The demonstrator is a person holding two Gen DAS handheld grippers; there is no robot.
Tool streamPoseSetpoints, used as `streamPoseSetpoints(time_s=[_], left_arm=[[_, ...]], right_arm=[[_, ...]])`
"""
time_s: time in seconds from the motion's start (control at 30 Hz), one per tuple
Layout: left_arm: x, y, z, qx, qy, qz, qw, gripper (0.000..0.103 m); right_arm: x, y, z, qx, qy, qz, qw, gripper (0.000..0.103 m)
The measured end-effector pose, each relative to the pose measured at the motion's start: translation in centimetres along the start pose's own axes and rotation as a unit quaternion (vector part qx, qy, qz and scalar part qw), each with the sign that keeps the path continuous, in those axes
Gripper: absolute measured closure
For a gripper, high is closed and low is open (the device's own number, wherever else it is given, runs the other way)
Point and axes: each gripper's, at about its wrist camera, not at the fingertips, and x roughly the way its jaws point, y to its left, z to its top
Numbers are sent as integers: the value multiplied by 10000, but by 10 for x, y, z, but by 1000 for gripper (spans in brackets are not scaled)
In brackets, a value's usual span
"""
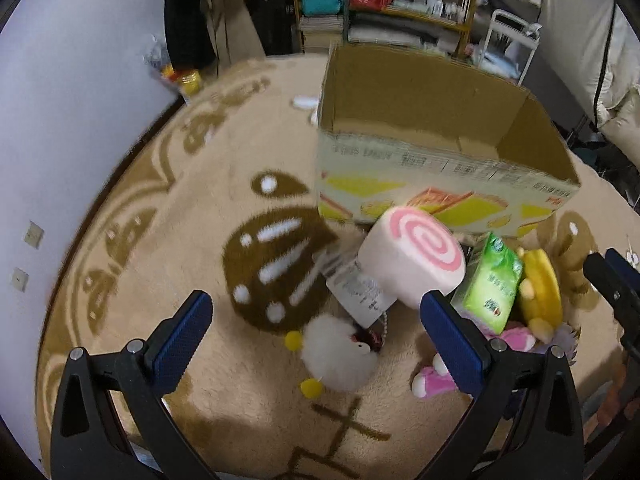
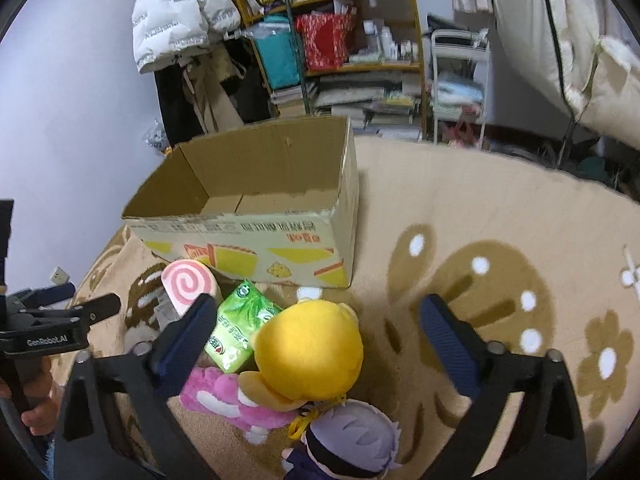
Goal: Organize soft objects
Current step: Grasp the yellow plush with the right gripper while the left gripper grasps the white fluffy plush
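Both claws hang released, left gripper over the white fluffy toy, right gripper above the yellow plush; closing might, seemingly, snag the paper tag.

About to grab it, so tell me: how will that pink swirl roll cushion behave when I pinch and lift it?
The pink swirl cushion looks plush, so it probably squashes between the pads. Being a cylinder lying tilted, it may roll if nudged. Its paper tag will likely dangle.
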Motion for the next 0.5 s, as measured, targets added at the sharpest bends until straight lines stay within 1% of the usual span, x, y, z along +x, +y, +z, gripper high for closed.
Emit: streamPoseSetpoints(time_s=[0.07,0.13,0.23,0.33,0.43,0.5], left_arm=[[12,2,0,-35,172,-100,9998,0],[22,3,-1,-68,323,-115,9994,0],[36,4,-2,-132,589,-183,9980,0],[46,5,-4,-163,786,-186,9966,0],[55,5,-7,-185,1019,-203,9944,0],[59,6,-10,-183,1148,-205,9930,1]], right_arm=[[10,-7,0,146,154,73,9997,4],[18,-11,-1,223,244,111,9994,5],[30,-13,-3,232,412,192,9987,6],[42,-12,-6,235,641,319,9972,8],[53,-10,-11,204,920,345,9950,9],[60,-9,-14,199,1123,394,9927,17]])
